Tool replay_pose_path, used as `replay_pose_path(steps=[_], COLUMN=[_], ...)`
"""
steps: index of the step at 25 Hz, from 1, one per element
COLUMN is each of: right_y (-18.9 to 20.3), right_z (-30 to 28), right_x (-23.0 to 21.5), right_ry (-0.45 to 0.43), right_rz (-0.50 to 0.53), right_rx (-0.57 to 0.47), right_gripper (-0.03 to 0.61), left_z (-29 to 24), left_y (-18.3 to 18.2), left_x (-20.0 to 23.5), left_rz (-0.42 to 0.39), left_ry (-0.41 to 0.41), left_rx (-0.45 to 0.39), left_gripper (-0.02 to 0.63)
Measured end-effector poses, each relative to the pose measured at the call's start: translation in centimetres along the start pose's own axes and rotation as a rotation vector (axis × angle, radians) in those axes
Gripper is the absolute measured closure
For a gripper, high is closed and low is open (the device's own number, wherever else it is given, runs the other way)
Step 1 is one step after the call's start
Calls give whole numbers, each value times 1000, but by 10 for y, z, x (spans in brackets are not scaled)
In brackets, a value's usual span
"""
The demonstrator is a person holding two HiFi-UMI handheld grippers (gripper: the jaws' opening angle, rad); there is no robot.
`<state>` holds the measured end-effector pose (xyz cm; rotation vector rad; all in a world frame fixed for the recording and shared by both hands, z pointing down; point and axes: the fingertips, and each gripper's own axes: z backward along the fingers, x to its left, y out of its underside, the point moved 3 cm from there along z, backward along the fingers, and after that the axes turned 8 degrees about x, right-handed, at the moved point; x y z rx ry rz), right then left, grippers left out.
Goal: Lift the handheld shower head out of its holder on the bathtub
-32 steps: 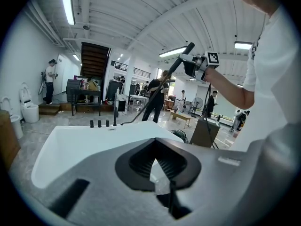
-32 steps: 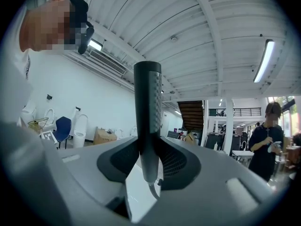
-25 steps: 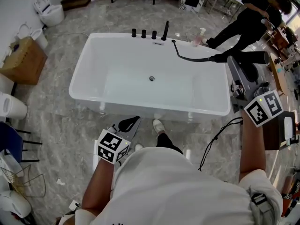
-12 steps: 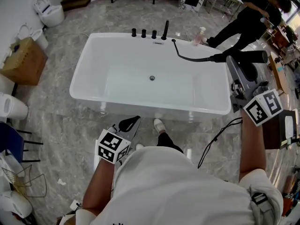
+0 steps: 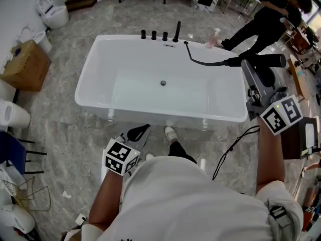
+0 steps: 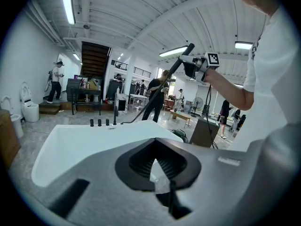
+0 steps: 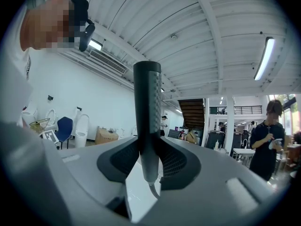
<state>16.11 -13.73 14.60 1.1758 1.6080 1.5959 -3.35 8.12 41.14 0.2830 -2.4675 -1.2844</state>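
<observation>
Black shower head (image 7: 147, 102) sits clamped in right tool (image 7: 148, 149); head view adds hose (image 5: 203, 62).

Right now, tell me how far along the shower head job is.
Done: the shower head is up off the bathtub, raised at its right end, its hose trailing to the far rim. In hand: the jaws of the right gripper are clamped on its handle; the left gripper hangs empty near the front. Left: seemingly nothing of the lift itself.
</observation>
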Motion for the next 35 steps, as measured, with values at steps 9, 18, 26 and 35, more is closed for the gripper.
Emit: replay_pose_path(steps=[9,18,26,35], right_y=[5,10,11,10], right_z=[3,4,4,-7], right_x=[1,-2,-8,-20], right_ry=[-2,1,0,-12], right_rz=[-2,-6,-7,-15], right_rx=[4,13,18,9], right_gripper=[433,433,433,433], left_z=[0,-4,-8,-17], left_y=[4,4,2,-2], left_x=[-1,-3,-2,8], left_rz=[3,3,5,14], left_ry=[0,4,5,4], left_rx=[7,9,16,27], left_gripper=[607,607,607,607])
